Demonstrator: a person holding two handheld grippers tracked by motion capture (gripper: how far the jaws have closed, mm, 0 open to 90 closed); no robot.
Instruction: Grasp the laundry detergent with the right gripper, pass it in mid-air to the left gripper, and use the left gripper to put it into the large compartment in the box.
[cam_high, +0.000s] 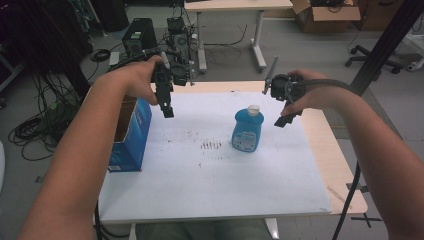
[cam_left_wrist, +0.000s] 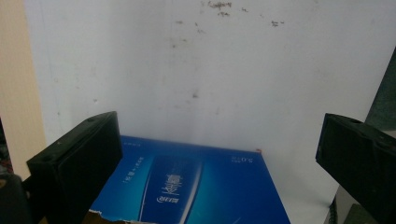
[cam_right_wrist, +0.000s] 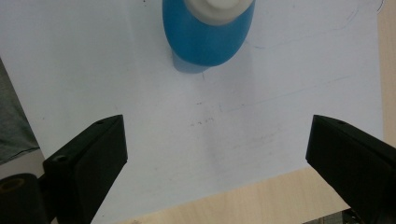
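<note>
The fingers (cam_left_wrist: 74, 163) of the left gripper (cam_high: 167, 105) are wide apart and hold nothing, above the blue box (cam_high: 131, 132) at the left edge of the surface (cam_high: 210, 185). The right gripper (cam_high: 286, 119) is also wide open and empty, right of the upright blue bottle (cam_high: 247, 130) near the centre.

Background: black PC tower (cam_high: 138, 36) on the floor past the surface, second open rig (cam_high: 177, 33) just beside it. Cable tangle (cam_high: 35, 127) on the floor far left. White desk (cam_high: 235, 30) behind, cardboard box (cam_high: 325, 15) top right, office chair base (cam_high: 372, 57) at right.
</note>
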